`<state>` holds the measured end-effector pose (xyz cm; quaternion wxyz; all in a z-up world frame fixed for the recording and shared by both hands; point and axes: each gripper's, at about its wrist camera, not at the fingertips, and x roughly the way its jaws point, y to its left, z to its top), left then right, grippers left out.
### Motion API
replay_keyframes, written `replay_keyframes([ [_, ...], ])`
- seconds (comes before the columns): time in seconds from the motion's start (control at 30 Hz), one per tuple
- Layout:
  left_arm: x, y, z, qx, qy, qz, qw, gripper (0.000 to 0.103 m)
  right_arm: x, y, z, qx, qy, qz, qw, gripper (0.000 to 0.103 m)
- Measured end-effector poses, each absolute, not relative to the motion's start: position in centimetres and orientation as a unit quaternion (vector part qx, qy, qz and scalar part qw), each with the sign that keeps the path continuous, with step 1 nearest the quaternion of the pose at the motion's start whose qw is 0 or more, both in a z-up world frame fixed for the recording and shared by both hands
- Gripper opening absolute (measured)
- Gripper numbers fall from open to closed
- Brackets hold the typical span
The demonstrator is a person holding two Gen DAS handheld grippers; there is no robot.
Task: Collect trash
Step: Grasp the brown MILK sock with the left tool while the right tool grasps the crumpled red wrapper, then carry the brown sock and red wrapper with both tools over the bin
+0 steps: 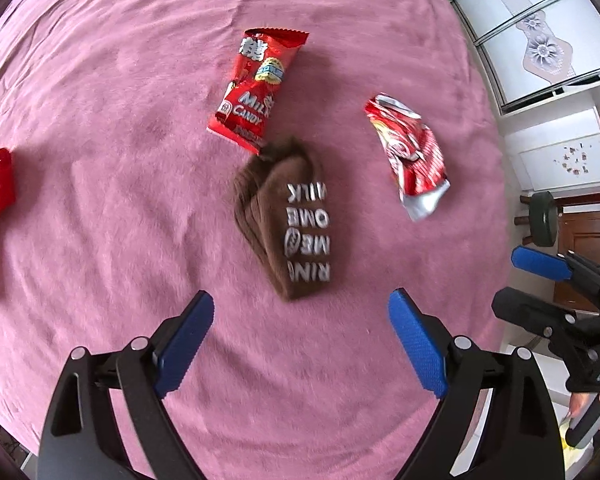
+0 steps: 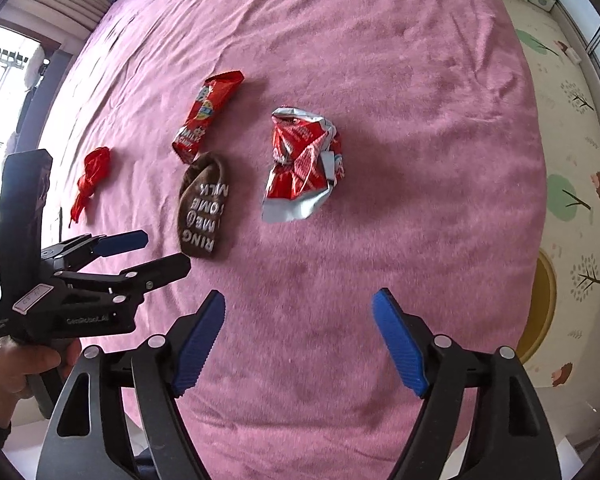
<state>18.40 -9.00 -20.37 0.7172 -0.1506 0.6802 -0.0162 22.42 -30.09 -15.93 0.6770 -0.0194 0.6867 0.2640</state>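
Left gripper point(image 1: 300, 340): jaws wide apart, empty; brown lettered sock point(image 1: 288, 220) just ahead.
Right gripper point(image 2: 300, 336): jaws apart, empty; crumpled red-and-silver foil wrapper point(image 2: 302, 162) well ahead.

On the bed point(image 2: 380, 80) before you, the sock point(image 2: 202, 208) lies in the middle, the candy wrapper point(image 2: 208, 114) touching its far end, the crumpled wrapper point(image 2: 304, 164) to its right, the plastic scrap point(image 2: 92, 176) well left.

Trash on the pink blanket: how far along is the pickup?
Nothing looks collected yet. The milk candy wrapper, the crumpled red and silver wrapper and the red scrap all lie on the pink blanket, beside a brown sock. Nothing is in hand: the left claw and right claw are open and empty. All pieces remain.
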Motion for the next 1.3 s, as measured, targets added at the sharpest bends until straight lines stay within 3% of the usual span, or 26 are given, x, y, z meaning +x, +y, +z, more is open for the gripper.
replay_keyframes([
  [0.23, 20.8, -9.8, -22.2, -0.141, 0.691, -0.024, 0.708, 0.087, 24.5, -28.8, -17.3, -0.032, 0.690, 0.264, 0.673, 0.074],
  [0.67, 22.7, -9.7, -24.6, -0.109, 0.716, -0.005, 0.689, 0.042, 28.2, -25.9, -19.9, -0.065, 0.694, 0.268, 0.666, 0.074],
  [0.9, 22.0, -7.6, -24.5, -0.135, 0.709, -0.005, 0.692, 0.025, 29.6, -24.2, -21.6, -0.082, 0.695, 0.258, 0.666, 0.073],
  [0.93, 21.9, -7.5, -24.4, -0.136, 0.709, -0.006, 0.692, 0.025, 29.7, -23.9, -21.9, -0.087, 0.697, 0.254, 0.666, 0.072],
  [1.07, 21.4, -7.0, -23.9, -0.142, 0.706, -0.017, 0.693, 0.011, 30.1, -23.3, -22.4, -0.093, 0.696, 0.253, 0.666, 0.049],
  [1.13, 21.1, -6.7, -23.5, -0.145, 0.704, -0.019, 0.695, 0.011, 30.0, -23.5, -21.9, -0.085, 0.691, 0.261, 0.669, 0.038],
  [1.3, 20.1, -7.3, -22.3, -0.152, 0.699, -0.023, 0.698, 0.010, 29.0, -25.0, -20.6, -0.072, 0.682, 0.264, 0.678, 0.036],
])
